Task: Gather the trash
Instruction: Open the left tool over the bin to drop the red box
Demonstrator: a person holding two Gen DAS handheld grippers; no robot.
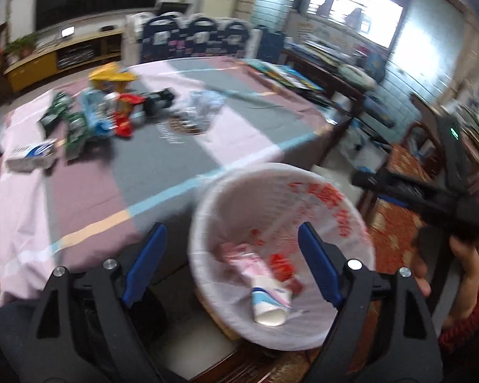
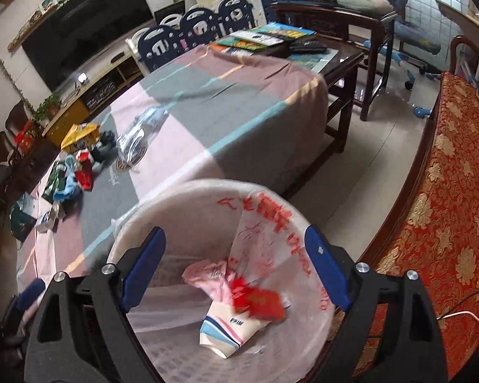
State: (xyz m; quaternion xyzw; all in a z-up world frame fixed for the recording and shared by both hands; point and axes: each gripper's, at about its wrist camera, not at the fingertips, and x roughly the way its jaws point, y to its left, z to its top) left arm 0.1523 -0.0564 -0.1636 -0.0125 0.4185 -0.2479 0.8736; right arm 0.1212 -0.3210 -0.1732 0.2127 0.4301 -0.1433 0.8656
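I am holding both tongs over the lined bin [image 2: 226, 223] because that is where the rubbish is going; it is standing on the floor tight against the near edge of the bench [image 2: 239, 102], I judge so that scraps need only a short carry off the cloth. My right tongs [image 2: 236, 268] are standing wide with nothing between the blue pads, pointing steeply down into the bin's mouth, and directly under them a red wrapper [image 2: 262, 301] is lying on a pink wrapper [image 2: 207, 274] and a paper cup [image 2: 226, 328] at the bottom. My left tongs [image 1: 230, 265] are also gaping wide and gripping nothing; the bin's rim is passing between their pads, with the cup [image 1: 271, 303] just beyond the right pad and the bench edge behind the left one. Seen from there, my right hand [image 1: 463, 265] is gripping the other tool's black handle off beyond the right pad. Both sets are empty, which I take to mean each load is already dropped. The remaining trash is waiting well ahead of the tongs, up the bench and to the left: green packets [image 1: 64, 118], a red packet [image 1: 124, 118], a yellow bag [image 1: 111, 76], crumpled clear plastic [image 1: 201, 105] and a small white and blue box [image 1: 32, 156]. I am keeping the jaws wide, ready for the next reach.
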